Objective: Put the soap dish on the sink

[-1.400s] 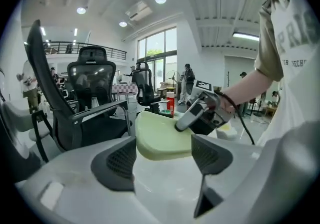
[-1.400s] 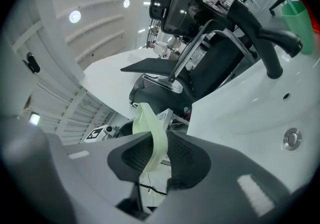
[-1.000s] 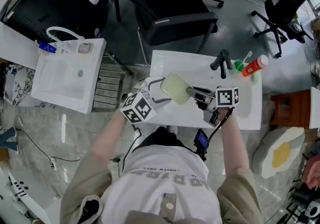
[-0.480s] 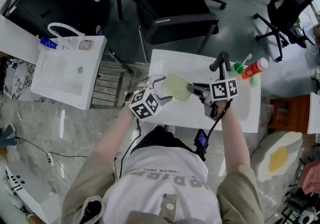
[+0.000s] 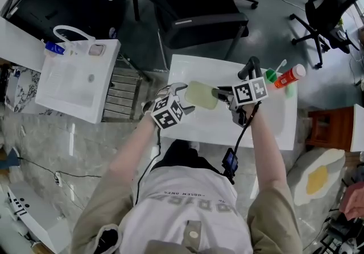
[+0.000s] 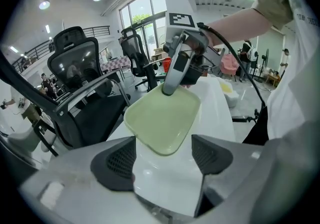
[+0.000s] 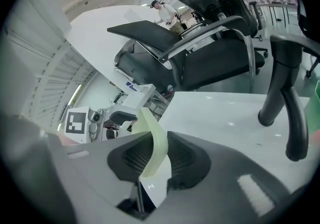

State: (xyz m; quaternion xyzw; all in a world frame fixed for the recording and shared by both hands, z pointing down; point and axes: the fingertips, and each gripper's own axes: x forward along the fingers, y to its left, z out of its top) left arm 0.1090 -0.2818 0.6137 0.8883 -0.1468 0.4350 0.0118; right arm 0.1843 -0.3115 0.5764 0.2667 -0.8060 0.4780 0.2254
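**A:** Start at the left. What's over there?

**B:** A flat white rectangular piece [image 5: 74, 85] lies on the floor, well apart from everything else. Next comes the left claw [image 5: 183, 98], with its marker cube towards the person.

**A:** Is that claw grasping anything?

**B:** No, it's released. In the left gripper view [image 6: 162, 155] its two dark pads stand wide apart. The near corner of the pale green, shallow rectangular soap dish [image 6: 162, 118] sits just ahead of the gap, and neither pad presses on it.

**A:** So who carries the dish?

**B:** The right claw [image 5: 219, 95]. In its own view [image 7: 150, 160] the jaws are clenched on the dish's rim [image 7: 156, 140], which stands on edge between the pads. From the other side you can see that claw [image 6: 177, 65] pinching the dish's far edge.

**A:** And where's the dish in relation to the sink?

**B:** From the head view the dish [image 5: 200, 95] is over the left part of the white glossy rectangular sink [image 5: 267, 128], between the two claws. I can't tell whether it touches the white surface [image 6: 215, 102].

**A:** What's further right?

**B:** A black bent faucet [image 5: 250, 68] rises from the sink's back edge, just beyond the right claw; it looms large in the right gripper view [image 7: 282, 102]. Beside it are a small green item [image 5: 273, 75] and an orange bottle with a white cap [image 5: 290, 74], lying at the back right corner.

**A:** Anything behind the sink?

**B:** A black office chair [image 5: 199, 17].
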